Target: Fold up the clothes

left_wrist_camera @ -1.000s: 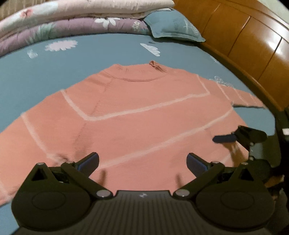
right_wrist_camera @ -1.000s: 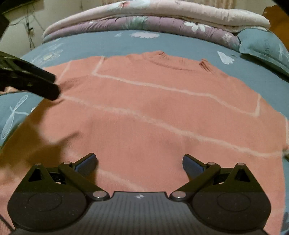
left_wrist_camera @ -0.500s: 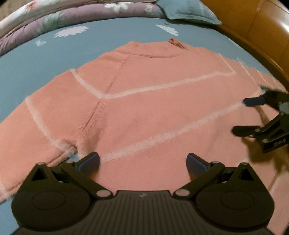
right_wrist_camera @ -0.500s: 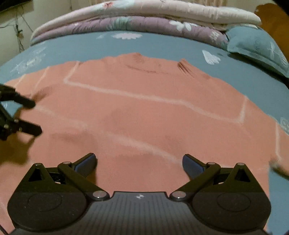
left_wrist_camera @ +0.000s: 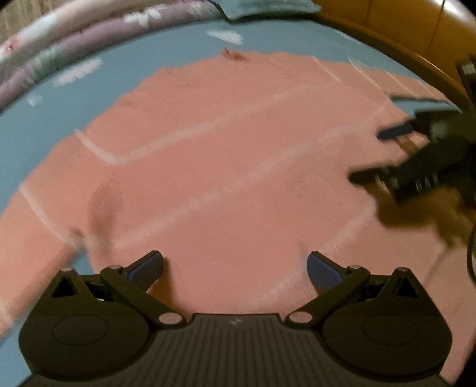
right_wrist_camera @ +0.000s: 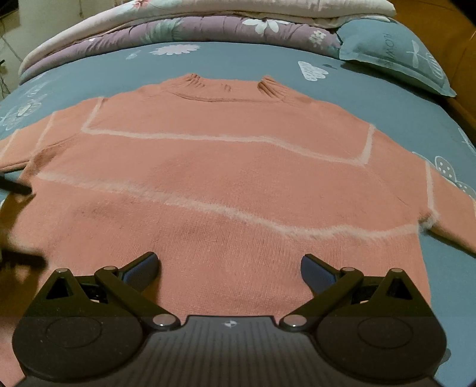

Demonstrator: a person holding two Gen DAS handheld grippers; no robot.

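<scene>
A salmon-pink knit sweater (right_wrist_camera: 226,184) with pale stripes lies flat on the blue bed sheet (right_wrist_camera: 238,59), collar (right_wrist_camera: 226,89) at the far side, both sleeves spread out. My right gripper (right_wrist_camera: 229,268) hovers open over the lower hem with nothing between its fingers. In the left wrist view the same sweater (left_wrist_camera: 226,166) fills the frame, blurred. My left gripper (left_wrist_camera: 235,265) is open above the hem near the left armpit. The right gripper (left_wrist_camera: 383,154) also shows there at the right, jaws apart, over the sweater's right side.
Folded floral quilts (right_wrist_camera: 184,26) are stacked at the head of the bed. A blue pillow (right_wrist_camera: 395,56) lies at the back right. A wooden bed frame (left_wrist_camera: 410,38) runs along the right side. The left gripper's dark fingers (right_wrist_camera: 17,189) poke in at the left edge.
Both grippers have shifted over the sweater; the right gripper now looks squarely up the garment at the collar. The left view has swung left and is motion-blurred. The sweater has not moved.
</scene>
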